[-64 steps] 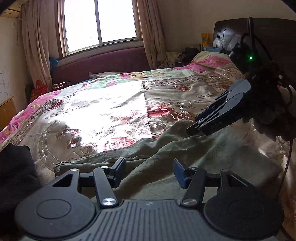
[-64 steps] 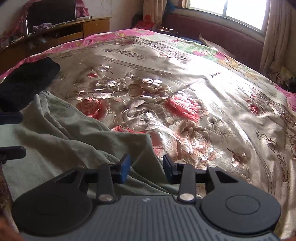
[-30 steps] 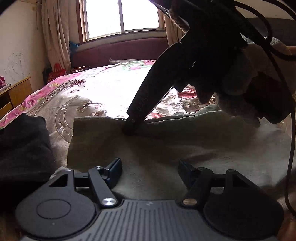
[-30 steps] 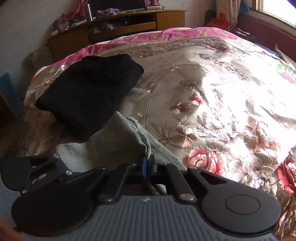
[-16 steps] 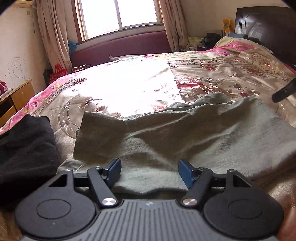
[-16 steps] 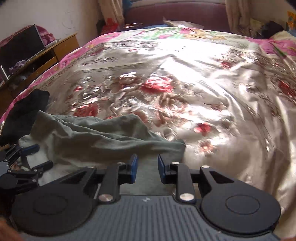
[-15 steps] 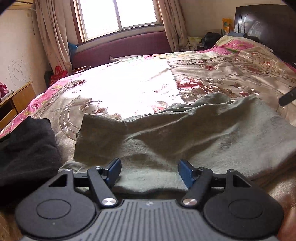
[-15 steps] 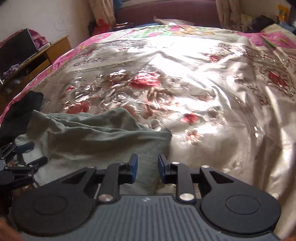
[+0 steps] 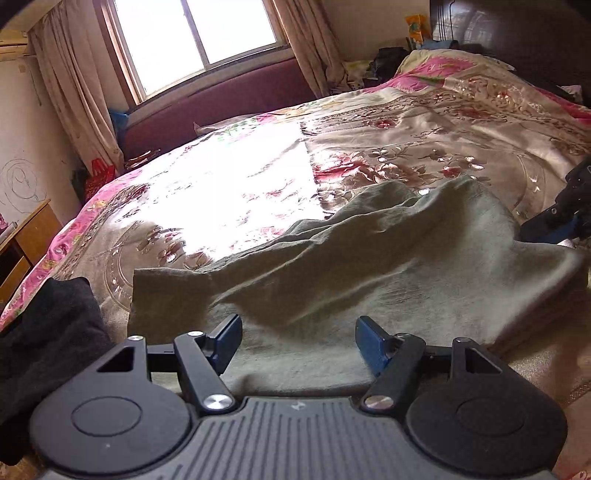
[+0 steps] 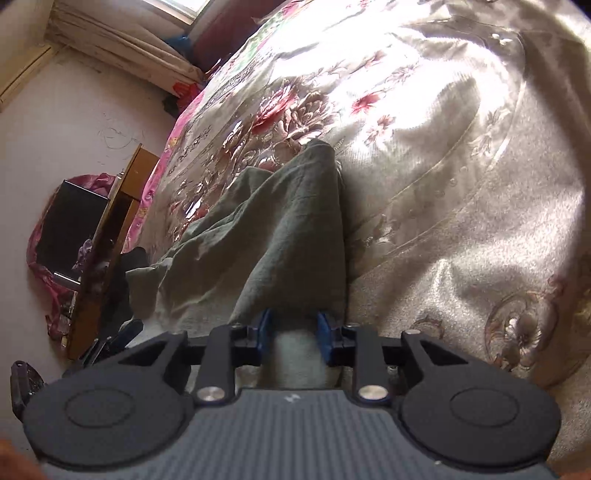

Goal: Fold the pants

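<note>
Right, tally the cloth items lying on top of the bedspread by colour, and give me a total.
Green: 1, the pants, spread in front of both grippers.
Black: 1, the folded black garment, beside the pants at the bed's edge.
Total: 2

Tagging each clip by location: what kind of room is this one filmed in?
Most likely a home bedroom. The green pants lie on a bed with a shiny flowered bedspread, a dark headboard stands at its far end, and a curtained window is behind.
</note>
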Tool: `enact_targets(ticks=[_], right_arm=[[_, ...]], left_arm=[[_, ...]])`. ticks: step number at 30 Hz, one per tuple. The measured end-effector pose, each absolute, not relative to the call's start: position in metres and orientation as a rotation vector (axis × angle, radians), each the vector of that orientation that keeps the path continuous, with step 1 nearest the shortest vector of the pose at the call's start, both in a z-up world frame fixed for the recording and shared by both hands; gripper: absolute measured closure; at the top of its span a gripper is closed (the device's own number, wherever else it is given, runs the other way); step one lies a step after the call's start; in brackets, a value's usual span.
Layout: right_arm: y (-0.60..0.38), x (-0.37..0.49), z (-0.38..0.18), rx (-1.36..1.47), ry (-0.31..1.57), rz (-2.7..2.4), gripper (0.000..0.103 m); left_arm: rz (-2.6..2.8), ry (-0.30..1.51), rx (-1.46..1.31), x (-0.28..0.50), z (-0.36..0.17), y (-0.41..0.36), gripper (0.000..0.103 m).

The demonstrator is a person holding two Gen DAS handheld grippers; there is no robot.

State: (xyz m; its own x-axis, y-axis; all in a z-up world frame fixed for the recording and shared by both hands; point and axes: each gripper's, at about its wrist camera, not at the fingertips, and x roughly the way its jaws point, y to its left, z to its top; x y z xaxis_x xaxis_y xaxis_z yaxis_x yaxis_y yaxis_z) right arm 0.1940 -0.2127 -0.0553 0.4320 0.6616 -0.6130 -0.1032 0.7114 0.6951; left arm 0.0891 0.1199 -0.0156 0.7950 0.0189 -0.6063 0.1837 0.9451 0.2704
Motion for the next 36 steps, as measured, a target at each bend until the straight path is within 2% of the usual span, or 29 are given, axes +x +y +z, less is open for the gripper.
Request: enact_targets(ticks=[5,8,17,18,20,21,28,36], right_arm=[[-0.229,0.198,-0.062,0.685,1.001,0.467,0.067],[-0.226,0.205,-0.078,0.783,1.024,0.515,0.067],[-0.220,0.205,-0.084,0.844,1.061,0.605,0.063],[-0.215,0.206,-0.087,0.831,1.063,0.588,0.064],[-0.208,0.211,-0.094,0.842,1.067,0.559,0.090],[-0.208,0.211,-0.095,0.859,1.058,0.552,0.096],[-0.253,0.186,-0.072,0.861,0.939,0.499,0.099],[-0.338,0.132,-0.041,0.803,0.881,0.271,0.099]], left_arm=[[-0.115,0.656,0.326,0.091,-0.017,0.113,0.021],[-0.123,0.655,0.326,0.092,-0.017,0.108,0.021],[-0.157,0.649,0.343,0.093,-0.014,0.103,0.021],[-0.158,0.654,0.346,0.094,-0.015,0.102,0.021],[-0.162,0.656,0.358,0.096,-0.015,0.097,0.021],[-0.169,0.656,0.365,0.096,-0.015,0.095,0.021],[-0.292,0.709,0.371,0.098,-0.022,0.063,0.021],[-0.556,0.710,0.393,0.084,-0.031,-0.024,0.021]])
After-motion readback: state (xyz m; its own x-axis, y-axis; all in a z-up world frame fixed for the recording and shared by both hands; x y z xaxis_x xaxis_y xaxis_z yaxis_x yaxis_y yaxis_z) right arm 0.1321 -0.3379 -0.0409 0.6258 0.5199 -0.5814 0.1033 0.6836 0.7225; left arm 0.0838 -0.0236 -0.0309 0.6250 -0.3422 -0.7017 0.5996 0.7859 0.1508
